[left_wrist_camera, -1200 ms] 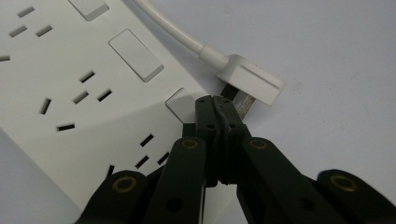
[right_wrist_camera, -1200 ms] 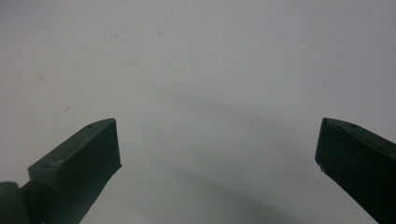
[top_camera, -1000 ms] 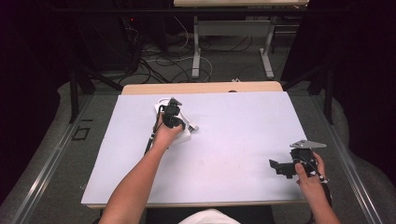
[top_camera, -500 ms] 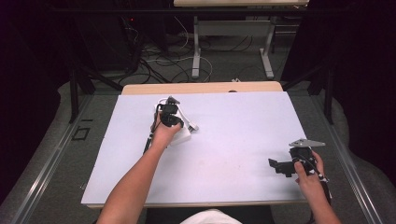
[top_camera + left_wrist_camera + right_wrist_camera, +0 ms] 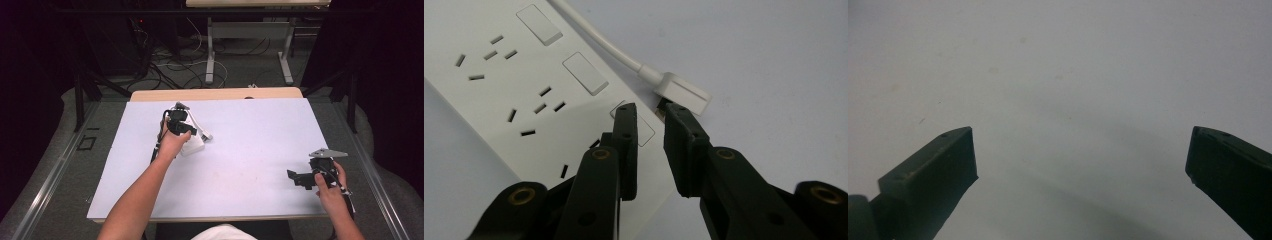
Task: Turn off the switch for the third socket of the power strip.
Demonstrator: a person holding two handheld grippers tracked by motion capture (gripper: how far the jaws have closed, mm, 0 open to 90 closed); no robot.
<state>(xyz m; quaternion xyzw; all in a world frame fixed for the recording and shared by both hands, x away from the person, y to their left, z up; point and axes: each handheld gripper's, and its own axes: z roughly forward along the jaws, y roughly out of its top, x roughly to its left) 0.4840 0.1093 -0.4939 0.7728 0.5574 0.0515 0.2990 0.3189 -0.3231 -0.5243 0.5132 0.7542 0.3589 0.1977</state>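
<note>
My left tongs [image 5: 649, 107] hang over the strip's [image 5: 499, 85] near end, jaws a narrow gap apart, gripping nothing. The plug [image 5: 684, 92] lies just beyond the tips. I judge it light, rigid and slick; take its flat sides. Right tongs [image 5: 1080, 155] gape wide, empty, over bare worktop [image 5: 1058, 60].

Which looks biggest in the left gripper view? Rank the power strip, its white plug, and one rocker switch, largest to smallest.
1. power strip, running off the frame's edges.
2. white plug and the middle rocker switch: they look about alike, so no ranking between them; the left gripper partly hides the plug.
</note>
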